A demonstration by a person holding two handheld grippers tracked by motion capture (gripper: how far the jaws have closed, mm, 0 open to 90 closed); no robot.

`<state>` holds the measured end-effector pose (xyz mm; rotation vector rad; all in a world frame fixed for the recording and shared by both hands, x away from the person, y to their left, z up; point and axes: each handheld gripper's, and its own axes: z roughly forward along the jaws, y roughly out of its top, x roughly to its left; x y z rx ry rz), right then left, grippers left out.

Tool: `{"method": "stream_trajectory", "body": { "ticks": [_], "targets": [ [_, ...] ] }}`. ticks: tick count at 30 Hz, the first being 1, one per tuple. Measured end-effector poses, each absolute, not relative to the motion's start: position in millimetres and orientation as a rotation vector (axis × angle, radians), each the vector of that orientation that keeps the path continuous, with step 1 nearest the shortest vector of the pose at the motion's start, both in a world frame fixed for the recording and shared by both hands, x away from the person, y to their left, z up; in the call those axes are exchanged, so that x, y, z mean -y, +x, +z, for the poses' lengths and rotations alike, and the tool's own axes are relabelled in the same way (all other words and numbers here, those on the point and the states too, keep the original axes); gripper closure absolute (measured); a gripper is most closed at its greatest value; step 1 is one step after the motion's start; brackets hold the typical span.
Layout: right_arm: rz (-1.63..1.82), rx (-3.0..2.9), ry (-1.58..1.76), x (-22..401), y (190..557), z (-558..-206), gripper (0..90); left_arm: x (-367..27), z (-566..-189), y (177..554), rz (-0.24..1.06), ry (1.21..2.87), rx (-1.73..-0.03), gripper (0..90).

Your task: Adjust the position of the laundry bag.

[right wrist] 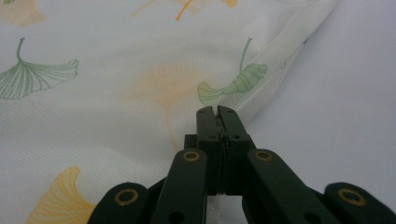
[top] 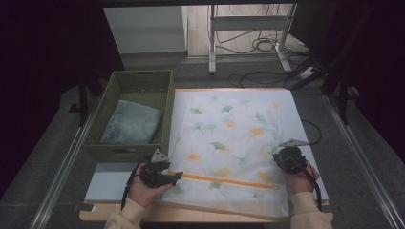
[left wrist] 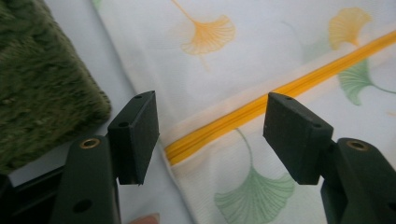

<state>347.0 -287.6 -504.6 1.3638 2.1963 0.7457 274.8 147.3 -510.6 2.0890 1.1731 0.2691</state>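
right tool [right wrist: 216, 111] pinches pillowcase [right wrist: 116, 93] edge; left tool [left wrist: 210, 135] gapes over zipper [left wrist: 280, 93].

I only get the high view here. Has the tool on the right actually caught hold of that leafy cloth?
Observer: Yes. In the right gripper view the right tool is shut on the cloth's edge, with white fabric pinched between its jaws.
Operator: And the one on the left?
Observer: The left tool stands open; nothing is between its jaws.
Operator: What is it aimed at?
Observer: The near end of the yellow zipper, which lies on the cloth between and beyond the open jaws.
Operator: Anything beside it?
Observer: The green basket sits close at one side.
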Motion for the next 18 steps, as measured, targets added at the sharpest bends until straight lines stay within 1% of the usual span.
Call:
{"method": "stream_trajectory", "body": {
  "ticks": [18],
  "targets": [
    [0.729, -2.199, 1.349, 274.8, 380.4, -507.5, 88.4, -150.3, -514.1, 275.8, 0.271, 2.093, -1.19, 35.1]
  ]
}}
